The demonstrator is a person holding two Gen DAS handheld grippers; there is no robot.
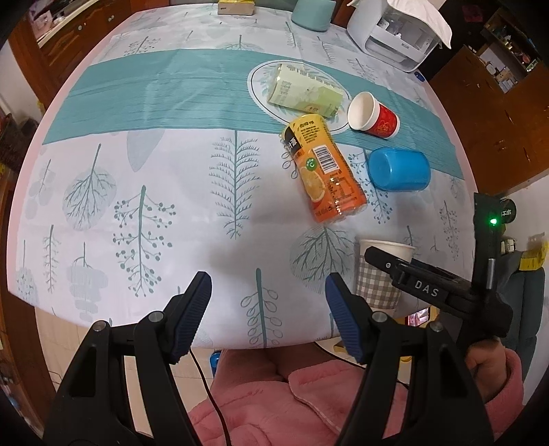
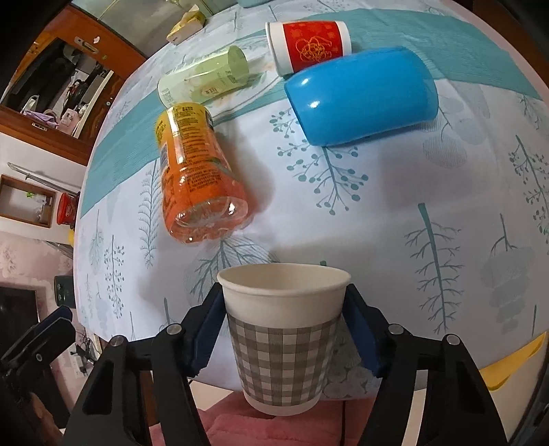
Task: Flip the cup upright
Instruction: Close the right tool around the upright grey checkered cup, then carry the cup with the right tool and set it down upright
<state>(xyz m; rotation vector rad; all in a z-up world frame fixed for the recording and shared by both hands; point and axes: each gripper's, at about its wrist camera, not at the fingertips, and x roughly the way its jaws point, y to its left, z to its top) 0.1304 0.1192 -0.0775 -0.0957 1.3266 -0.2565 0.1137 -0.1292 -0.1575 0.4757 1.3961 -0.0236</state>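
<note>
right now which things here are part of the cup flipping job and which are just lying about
Job: checked cup, upright in the right claw; red cup and blue cup, both on their sides.

Lying about: orange bottle, green carton, white appliance, left claw, open.

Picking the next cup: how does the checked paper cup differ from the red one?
The checked cup stands mouth-up between the right gripper pads at the table edge; the red cup lies on its side, ungripped, beside the blue cup. Both are white-rimmed paper cups.
</note>
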